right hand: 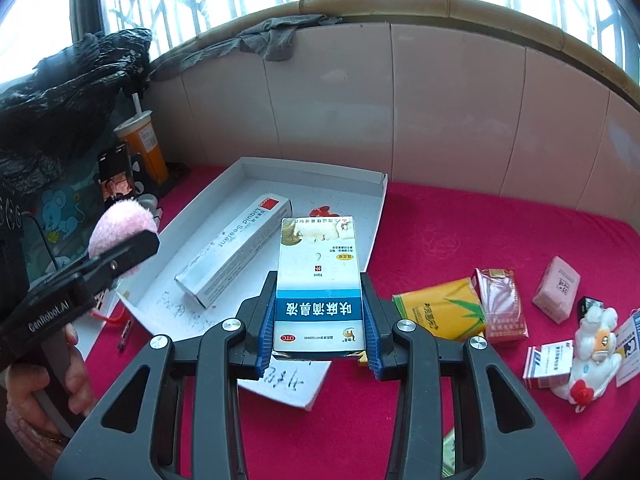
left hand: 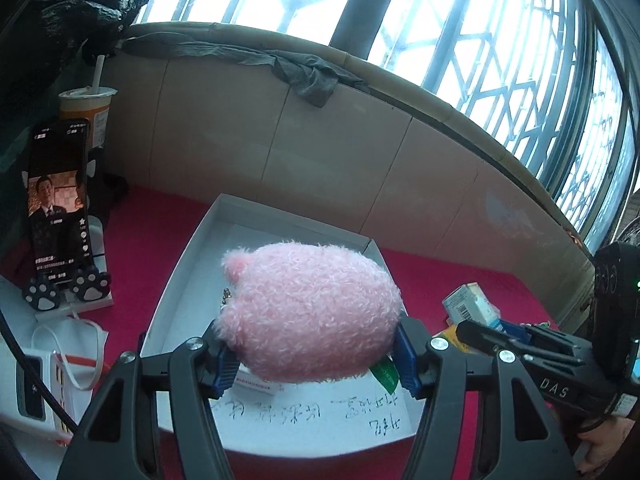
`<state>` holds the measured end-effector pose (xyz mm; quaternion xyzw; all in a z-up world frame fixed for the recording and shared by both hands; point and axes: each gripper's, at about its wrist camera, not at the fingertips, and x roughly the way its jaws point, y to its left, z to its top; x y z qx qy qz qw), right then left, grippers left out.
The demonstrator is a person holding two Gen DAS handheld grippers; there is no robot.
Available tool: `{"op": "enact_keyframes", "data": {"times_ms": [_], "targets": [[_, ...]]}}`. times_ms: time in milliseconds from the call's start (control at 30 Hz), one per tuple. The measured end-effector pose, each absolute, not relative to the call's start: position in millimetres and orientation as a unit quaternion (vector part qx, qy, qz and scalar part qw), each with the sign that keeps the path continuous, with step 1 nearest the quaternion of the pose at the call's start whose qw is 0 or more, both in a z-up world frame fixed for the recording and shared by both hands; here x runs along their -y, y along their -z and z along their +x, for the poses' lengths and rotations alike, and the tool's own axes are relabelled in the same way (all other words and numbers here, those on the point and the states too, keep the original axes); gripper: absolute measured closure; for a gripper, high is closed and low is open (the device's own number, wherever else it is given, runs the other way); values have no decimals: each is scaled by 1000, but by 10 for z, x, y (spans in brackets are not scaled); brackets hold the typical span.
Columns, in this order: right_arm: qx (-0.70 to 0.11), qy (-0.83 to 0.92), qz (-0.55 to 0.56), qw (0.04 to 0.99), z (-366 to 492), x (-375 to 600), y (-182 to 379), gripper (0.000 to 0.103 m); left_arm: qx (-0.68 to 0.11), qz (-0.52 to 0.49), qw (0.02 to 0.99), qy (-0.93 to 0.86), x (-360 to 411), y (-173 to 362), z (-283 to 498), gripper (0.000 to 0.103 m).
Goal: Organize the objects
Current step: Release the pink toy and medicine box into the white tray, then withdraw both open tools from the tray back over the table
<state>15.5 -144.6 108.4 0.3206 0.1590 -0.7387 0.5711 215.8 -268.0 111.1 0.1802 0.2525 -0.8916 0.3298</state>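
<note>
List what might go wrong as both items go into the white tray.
1. Both grippers crowd the white tray; the left gripper with the pink plush may bump the right gripper.
2. The medicine box could land on the sealant box and tip.
3. The soft plush may slip.

text: "Liquid Sealant" on long grey carton point(right hand: 236, 248) | "OTC" and "10ml" on blue-white medicine box point(right hand: 320, 292) | "DAS" on right gripper point(left hand: 516, 338) | "GenRobot.AI" on left gripper point(right hand: 120, 256) | handwriting on white tray point(right hand: 312, 176) unreadable
</note>
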Motion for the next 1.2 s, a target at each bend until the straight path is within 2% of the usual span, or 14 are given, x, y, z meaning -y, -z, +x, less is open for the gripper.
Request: {"op": "enact_keyframes", "data": {"times_ms": [233,500,667,733,767,800,833,900,1200], "targets": [[-158,733,341,567,133,1770,-995,67,-259,204,321,888,3170,-1231,1815,40],[-176,729,358,556,188,2177,-793,67,-248,271,355,860,3507,-989,1586,40],[-183,740,360,538,177,2304,-664,66,-258,284,367,847,3529,-870,1603,35],[-177,741,359,538,162,2290,-657,52,-252,276,373,849,3491,-871,1629,30],[-175,742,357,539,158,2277,-661,32,-252,266,374,852,3472,-880,1655,20],[-173,743,355,541,156,2260,-672,22,-254,252,375,855,3449,-899,1693,18],[-171,743,351,543,161,2237,-686,22,-256,239,377,857,3431,-919,1729,16],[-170,746,346,543,170,2189,-717,22,-256,216,389,858,3381,-975,1792,0],[-142,755,362,528,40,1859,-775,22,-252,165,396,867,2952,-1322,1984,0]]}}
